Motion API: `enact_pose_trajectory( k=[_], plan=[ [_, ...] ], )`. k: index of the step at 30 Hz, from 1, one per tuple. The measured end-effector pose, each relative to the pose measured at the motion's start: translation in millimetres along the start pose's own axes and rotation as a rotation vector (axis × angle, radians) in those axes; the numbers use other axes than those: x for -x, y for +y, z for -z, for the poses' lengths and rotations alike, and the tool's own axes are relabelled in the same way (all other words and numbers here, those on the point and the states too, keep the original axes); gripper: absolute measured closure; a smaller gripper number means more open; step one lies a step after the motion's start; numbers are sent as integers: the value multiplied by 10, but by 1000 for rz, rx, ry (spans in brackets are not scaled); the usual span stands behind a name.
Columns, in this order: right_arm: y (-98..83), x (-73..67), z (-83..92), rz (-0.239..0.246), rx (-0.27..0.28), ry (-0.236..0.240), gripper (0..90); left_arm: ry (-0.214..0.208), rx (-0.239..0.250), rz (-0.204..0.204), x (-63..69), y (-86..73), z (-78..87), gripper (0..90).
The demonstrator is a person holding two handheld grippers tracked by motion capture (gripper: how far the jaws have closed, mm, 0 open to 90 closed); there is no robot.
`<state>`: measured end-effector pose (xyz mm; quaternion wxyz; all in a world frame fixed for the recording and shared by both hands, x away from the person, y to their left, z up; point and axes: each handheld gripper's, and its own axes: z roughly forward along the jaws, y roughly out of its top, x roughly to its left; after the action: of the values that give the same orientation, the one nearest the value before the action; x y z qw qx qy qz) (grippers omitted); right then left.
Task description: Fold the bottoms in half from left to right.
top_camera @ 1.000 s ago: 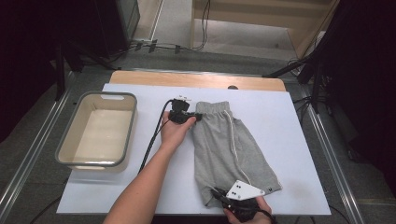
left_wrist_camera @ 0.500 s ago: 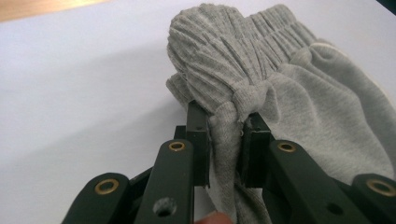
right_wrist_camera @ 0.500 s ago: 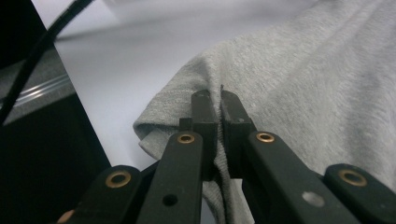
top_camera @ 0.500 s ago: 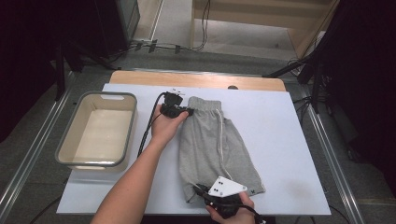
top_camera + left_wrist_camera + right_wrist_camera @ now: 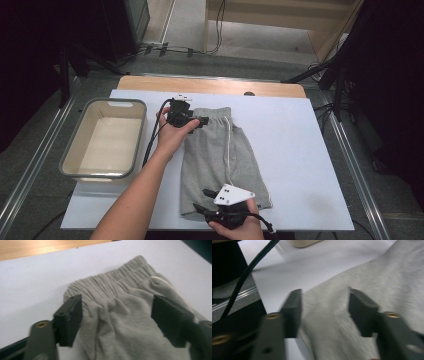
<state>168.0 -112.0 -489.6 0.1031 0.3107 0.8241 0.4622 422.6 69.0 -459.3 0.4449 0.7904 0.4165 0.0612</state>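
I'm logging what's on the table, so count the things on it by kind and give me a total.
Grey shorts: 1
Beige plastic tub: 1
Handheld grippers: 2, the left gripper and the right gripper
Total: 4

The person's left forearm [image 5: 137, 195] reaches diagonally from the near edge toward the far centre of the table, its hand [image 5: 172, 134] wrapped around the left gripper [image 5: 200, 121], whose jaws have just been opening and now stand apart. At the near edge, the right hand [image 5: 239, 226] holds the right gripper [image 5: 200, 207], jaws likewise just opened, pointing left.
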Motion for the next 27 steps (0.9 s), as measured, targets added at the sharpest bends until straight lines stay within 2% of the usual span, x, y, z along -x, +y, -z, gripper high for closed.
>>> enact_pose_trajectory(
  k=[1, 7, 9, 12, 15, 19, 24, 27],
  plan=[
    [-11, 29, 54, -1, 8, -1, 336, -18, 15, 12, 26, -19, 38, 136],
    [-116, 290, 419, -37, 24, -50, 176, -106, 61, 8, 228, -201, 268, 0],
    [-182, 389, 542, -55, 26, -63, 147, -121, 60, -23, 311, -280, 338, 0],
    [-309, 529, 711, -82, 26, -97, 124, -139, 69, -42, 432, -408, 448, 0],
    [-444, 661, 814, -137, -3, -110, 0, -157, 67, -63, 540, -553, 553, 0],
    [-592, 770, 908, -169, -42, -135, 0, -175, 59, -69, 653, -784, 692, 0],
    [-723, 879, 1052, -211, -33, -190, 0, -175, 23, -80, 732, -1115, 836, 0],
    [-793, 921, 1082, -231, -49, -215, 0, -169, 0, -99, 782, -1317, 907, 0]
  ],
)
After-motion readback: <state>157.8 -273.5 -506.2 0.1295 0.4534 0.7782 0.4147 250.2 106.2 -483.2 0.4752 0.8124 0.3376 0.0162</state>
